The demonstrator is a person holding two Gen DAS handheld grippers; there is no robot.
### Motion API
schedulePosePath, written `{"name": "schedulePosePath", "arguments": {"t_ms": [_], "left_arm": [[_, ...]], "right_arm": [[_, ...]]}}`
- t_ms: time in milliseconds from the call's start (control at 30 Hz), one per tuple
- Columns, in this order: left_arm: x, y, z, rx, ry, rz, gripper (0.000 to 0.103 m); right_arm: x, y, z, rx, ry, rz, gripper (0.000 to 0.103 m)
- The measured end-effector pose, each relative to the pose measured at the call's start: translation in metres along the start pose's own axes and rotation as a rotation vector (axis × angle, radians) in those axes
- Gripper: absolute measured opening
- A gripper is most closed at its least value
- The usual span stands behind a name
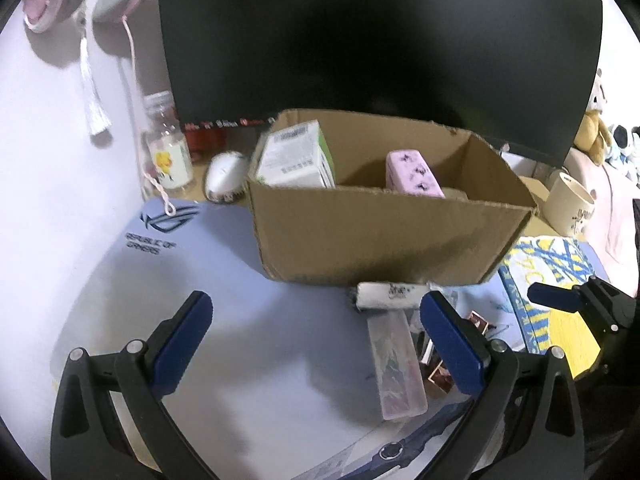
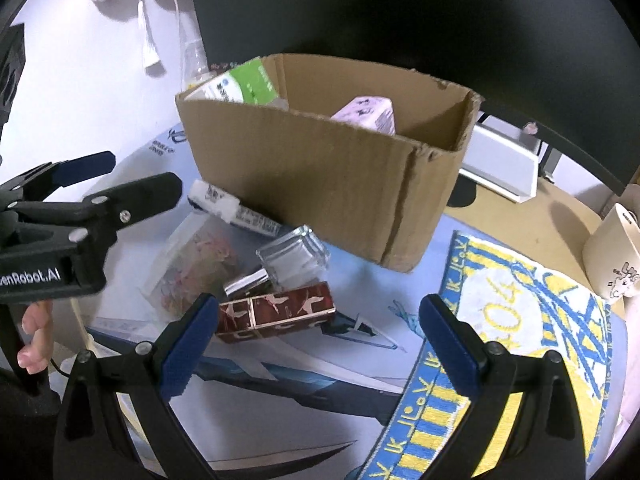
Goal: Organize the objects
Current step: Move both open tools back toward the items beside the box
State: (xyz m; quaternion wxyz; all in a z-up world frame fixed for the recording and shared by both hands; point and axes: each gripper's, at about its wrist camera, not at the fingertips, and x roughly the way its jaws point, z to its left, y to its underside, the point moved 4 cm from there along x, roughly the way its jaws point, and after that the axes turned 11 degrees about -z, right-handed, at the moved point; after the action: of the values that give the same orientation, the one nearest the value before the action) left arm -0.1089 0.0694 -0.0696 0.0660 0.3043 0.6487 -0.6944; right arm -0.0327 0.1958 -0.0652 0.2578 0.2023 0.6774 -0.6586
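The right tongs (image 2: 316, 344), black-framed with blue pads, are seen spread wide and empty above the pale blue printed desk mat (image 2: 280, 384) covering the surface. Just ahead of the left pad a dark red rectangular lipstick case with gold trim (image 2: 276, 312) is found lying flat, touched at its far side by a clear square glass bottle with a silver cap (image 2: 294, 258) lying on its side. A translucent plastic case (image 2: 192, 264) is noted to their left, and a white tube with black print (image 2: 232, 208) rests against the foot of the open brown cardboard box (image 2: 320, 184). Inside the box a green-and-white carton (image 1: 296, 156) is observed at the left end and a lilac patterned pouch (image 1: 414, 176) near the middle. A yellow-and-blue woven towel (image 2: 520, 340) is spread to the right of the box, with a cream mug (image 2: 612, 256) beyond it. The left tongs (image 1: 316, 344) are likewise held apart, gripping nothing, beside the translucent case. A black monitor (image 1: 380, 40) stands behind the box.
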Motion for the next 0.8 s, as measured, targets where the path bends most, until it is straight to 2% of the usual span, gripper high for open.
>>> {"name": "schedulePosePath", "arguments": {"t_ms": [267,400,567,800], "left_arm": [[0.009,0.012,-0.012,-0.004,0.032,0.053,0.103],[0.015,0.019,-0.019,0.01,0.037,0.083,0.103],[0.021,0.026,-0.023,0.036,0.014,0.109,0.103],[0.023,0.029,-0.02,0.014,0.023,0.127,0.103]], "right_arm": [[0.006,0.005,0.012,-0.038,-0.032,0.037,0.103],[0.011,0.007,0.012,-0.052,-0.017,0.052,0.103],[0.015,0.009,0.007,-0.014,-0.06,0.069,0.103],[0.025,0.016,0.005,0.014,-0.092,0.106,0.103]]}}
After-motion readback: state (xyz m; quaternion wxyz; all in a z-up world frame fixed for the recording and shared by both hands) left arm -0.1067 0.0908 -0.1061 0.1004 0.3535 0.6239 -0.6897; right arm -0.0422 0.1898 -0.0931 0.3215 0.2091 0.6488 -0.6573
